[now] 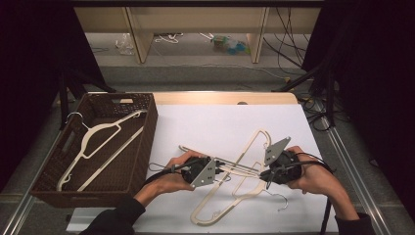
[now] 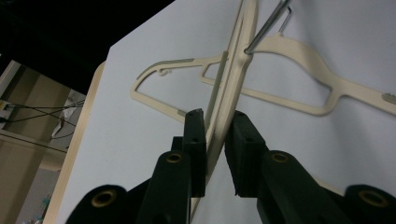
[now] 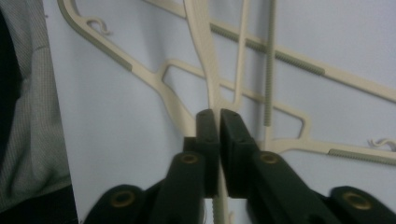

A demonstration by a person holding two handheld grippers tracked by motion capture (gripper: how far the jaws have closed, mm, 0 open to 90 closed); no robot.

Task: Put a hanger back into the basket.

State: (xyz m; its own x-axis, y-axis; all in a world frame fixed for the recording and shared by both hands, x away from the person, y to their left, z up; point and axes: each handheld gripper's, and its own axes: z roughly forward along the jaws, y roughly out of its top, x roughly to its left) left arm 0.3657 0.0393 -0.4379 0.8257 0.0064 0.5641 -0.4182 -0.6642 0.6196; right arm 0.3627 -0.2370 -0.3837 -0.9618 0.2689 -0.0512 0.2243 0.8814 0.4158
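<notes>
Top hanger (image 1: pixel 244 169) lay crossed over a 2nd hanger (image 1: pixel 220 205) on the counter (image 1: pixel 215 122), near the basket (image 1: pixel 147 127). Left claw (image 2: pixel 218 122) & right claw (image 3: pixel 218 116) were both clamped on it. Best lifted level, w/ both ends together, so the hooks wouldn't snag.

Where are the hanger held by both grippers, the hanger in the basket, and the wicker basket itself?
held hanger (image 1: pixel 254 142): high view, upper arm above the grippers.
basket hanger (image 1: pixel 100 128): high view, its shoulder bar.
wicker basket (image 1: pixel 150 122): high view, right wall.
</notes>
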